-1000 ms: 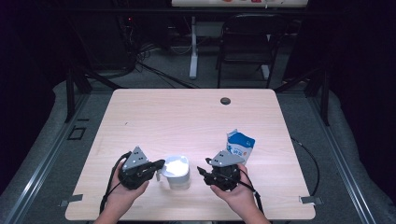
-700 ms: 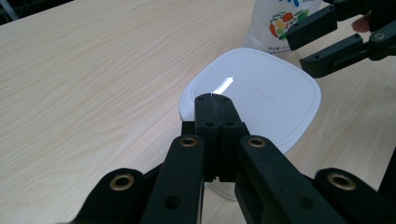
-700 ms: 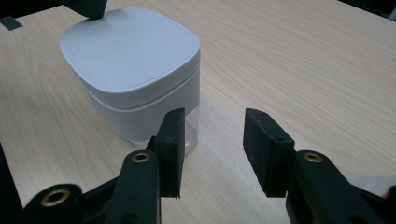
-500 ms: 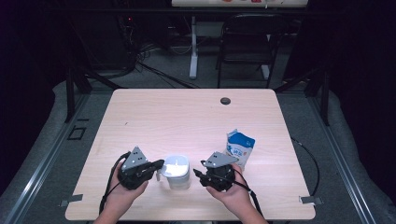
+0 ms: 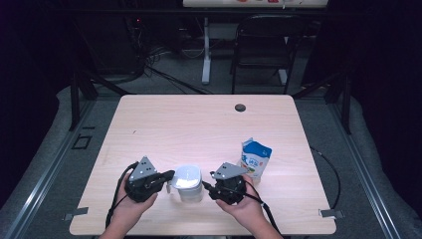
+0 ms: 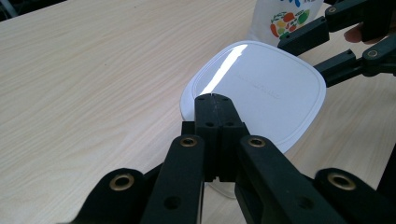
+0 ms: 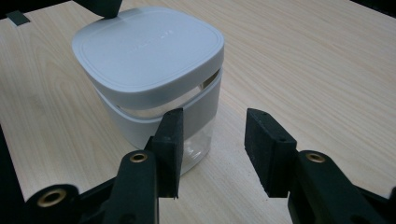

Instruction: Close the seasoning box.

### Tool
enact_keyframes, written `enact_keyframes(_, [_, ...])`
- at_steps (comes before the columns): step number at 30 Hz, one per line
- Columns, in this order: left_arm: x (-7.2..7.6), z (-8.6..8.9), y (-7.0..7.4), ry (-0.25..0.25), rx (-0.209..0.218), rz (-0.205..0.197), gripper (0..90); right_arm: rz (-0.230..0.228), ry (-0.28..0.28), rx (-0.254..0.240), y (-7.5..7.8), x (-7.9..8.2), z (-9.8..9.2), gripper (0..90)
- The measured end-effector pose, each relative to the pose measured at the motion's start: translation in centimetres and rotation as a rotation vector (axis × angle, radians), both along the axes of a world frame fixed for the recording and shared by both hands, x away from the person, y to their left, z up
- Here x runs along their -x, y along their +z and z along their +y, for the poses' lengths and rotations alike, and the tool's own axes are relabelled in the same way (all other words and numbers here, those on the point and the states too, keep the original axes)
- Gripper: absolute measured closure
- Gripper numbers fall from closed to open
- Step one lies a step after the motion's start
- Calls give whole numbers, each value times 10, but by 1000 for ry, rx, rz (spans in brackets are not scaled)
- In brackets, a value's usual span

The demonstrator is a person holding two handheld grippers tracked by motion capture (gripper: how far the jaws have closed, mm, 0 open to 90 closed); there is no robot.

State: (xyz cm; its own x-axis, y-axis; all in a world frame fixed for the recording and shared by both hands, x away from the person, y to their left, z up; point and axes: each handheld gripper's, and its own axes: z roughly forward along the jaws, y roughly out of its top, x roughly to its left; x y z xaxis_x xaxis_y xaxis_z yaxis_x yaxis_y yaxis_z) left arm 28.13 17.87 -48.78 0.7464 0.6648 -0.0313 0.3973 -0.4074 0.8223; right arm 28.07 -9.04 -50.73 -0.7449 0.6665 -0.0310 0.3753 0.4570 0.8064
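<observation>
Jar point(image 5: 188, 182) sits upright on the table point(image 5: 199, 124), near the front edge, between the two grippers. White square lid point(image 6: 254, 91) is on it; the body below the lid's band is clear, as the right gripper view shows point(image 7: 154, 84).

Left gripper point(image 5: 170, 175) — at 9 o'clock of the jar, held in the person's left hand point(image 5: 130, 209). Jaws are pressed together with nothing between them. In the left gripper view the closed tip point(image 6: 215, 105) lies at the lid's near rim, touching it or just above; cannot tell which.

Right gripper point(image 5: 205, 187) — at 3 o'clock of the jar, held in the right hand point(image 5: 244, 209). Jaws stand apart, gripping nothing. In the right gripper view point(image 7: 215, 149) one jaw is just in front of the jar's lower wall and the other is off to the side over bare wood; the jar is not between them. Contact between the nearer jaw and the wall cannot be told.

Carton point(image 5: 255, 159) — blue and white, upright, at about 2 o'clock of the jar, just beyond the right gripper. Its printed face shows at the top of the left gripper view point(image 6: 280, 18).

Dark round grommet point(image 5: 240, 107) sits in the tabletop at about 1 o'clock of the jar, near the far edge, well apart from everything else.
</observation>
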Motion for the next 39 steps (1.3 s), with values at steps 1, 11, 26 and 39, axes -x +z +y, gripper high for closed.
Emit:
enact_keyframes(1, [0,0,0,0,0,0,900,-3,3,5,1,0,0,578])
enact_keyframes(11, [0,0,0,2,2,2,900,-7,7,10,2,1,3,577])
enact_keyframes(26, [1,9,0,23,-6,8,876,-15,9,-2,4,1,5,578])
enact_keyframes(39, [-1,22,-6,68,15,22,825,-22,13,-7,8,2,7,578])
